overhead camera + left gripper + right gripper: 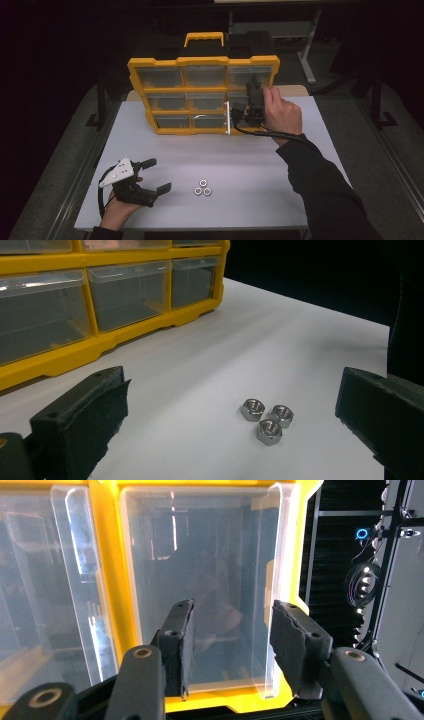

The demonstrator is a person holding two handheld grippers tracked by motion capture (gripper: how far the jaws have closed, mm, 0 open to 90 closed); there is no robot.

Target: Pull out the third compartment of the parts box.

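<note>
Risk: right gripper (230,645), jaws apart at clear drawer (200,580), may slip off (smooth plastic); left gripper (152,176) spread wide nr nuts (267,419).

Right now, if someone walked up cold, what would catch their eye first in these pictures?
First the yellow organizer, standing upright at the far side of the white table with its clear drawers facing the person. Then the right gripper, raised against its right-hand column, jaws apart before a clear drawer. Last, three small metal nuts clustered near the front, just right of the open left gripper.
</note>
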